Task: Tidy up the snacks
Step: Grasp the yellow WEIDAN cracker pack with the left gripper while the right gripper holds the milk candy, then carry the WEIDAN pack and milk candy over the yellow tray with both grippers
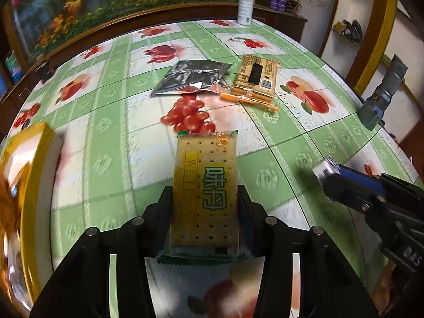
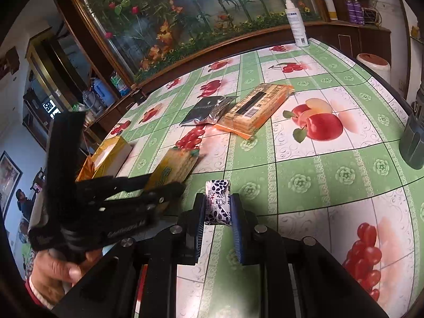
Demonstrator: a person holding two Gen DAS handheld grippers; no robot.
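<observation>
Snacks are half gathered: left gripper (image 1: pixel 205 198) clamps the cracker pack (image 1: pixel 205 185), right gripper (image 2: pixel 217 206) pinches a small candy (image 2: pixel 217 204); beyond both jaws, the silver pouch (image 1: pixel 190 76) and orange biscuit pack (image 1: pixel 255 79) wait unsorted.

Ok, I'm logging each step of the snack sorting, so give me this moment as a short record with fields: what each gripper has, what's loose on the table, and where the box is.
left gripper: shut on cracker pack, green-edged wrapper
right gripper: shut on small candy, white wrapper with dark leaf print
loose snacks: black foil pouch; orange biscuit pack beside it, edges overlapping
yellow box: left side of table, open
other items: white spray bottle at far edge; grey flashlight at right edge
surface: fruit-print tablecloth
</observation>
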